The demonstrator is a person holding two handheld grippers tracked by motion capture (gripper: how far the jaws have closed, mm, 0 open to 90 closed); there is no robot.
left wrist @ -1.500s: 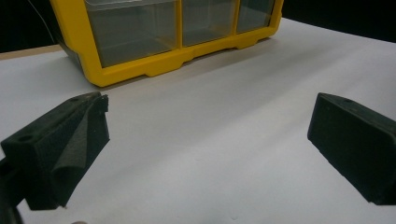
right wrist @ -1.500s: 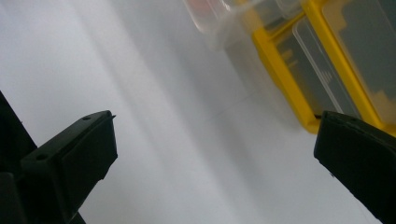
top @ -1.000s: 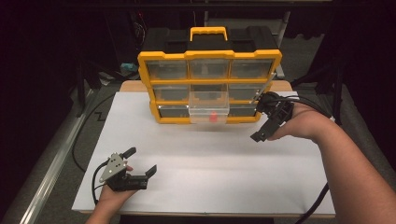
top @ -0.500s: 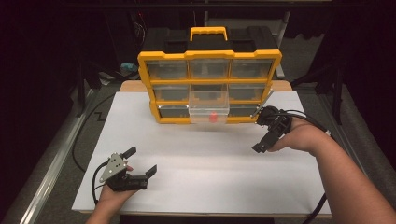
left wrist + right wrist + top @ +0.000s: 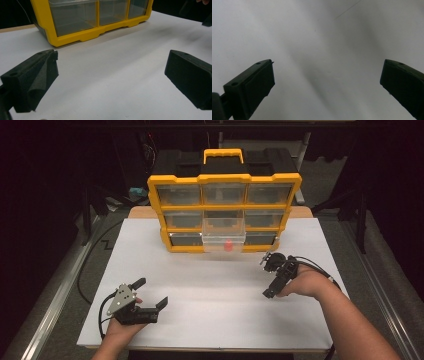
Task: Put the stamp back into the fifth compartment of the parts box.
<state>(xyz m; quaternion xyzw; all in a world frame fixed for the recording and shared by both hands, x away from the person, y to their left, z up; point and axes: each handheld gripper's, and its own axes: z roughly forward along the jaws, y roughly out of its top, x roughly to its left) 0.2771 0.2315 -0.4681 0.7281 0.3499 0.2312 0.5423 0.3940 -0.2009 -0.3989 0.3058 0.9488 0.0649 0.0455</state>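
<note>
The left tool point(image 5: 150, 292) lies low near the near left corner of the flat white desk point(image 5: 215, 310), held in a hand that comes over the near edge. Its two black jaws are spread wide with nothing between them; in the left gripper view only bare white surface is seen between the jaws. The right tool point(image 5: 274, 276) is more toward the right edge of the desk, about halfway between near and far edge, and it points down at the white top. In the right gripper view its jaws are also wide apart and hold nothing.

Farther away, at the middle of the far edge, stands the yellow plastic organizer box with clear drawers point(image 5: 225, 212), upright, with a yellow handle on top. The clear plastic drawer in the bottom middle point(image 5: 224, 240) is pulled out toward the near side, and a small red object point(image 5: 228, 245) lies inside it. Both tools are well apart from this drawer.

The white top lies on a light wooden board point(image 5: 140, 212) that shows at the far corners. Around the desk the room is dark, with grey floor point(image 5: 385, 265) on the right and a metal rail point(image 5: 47, 315) along the left side.
</note>
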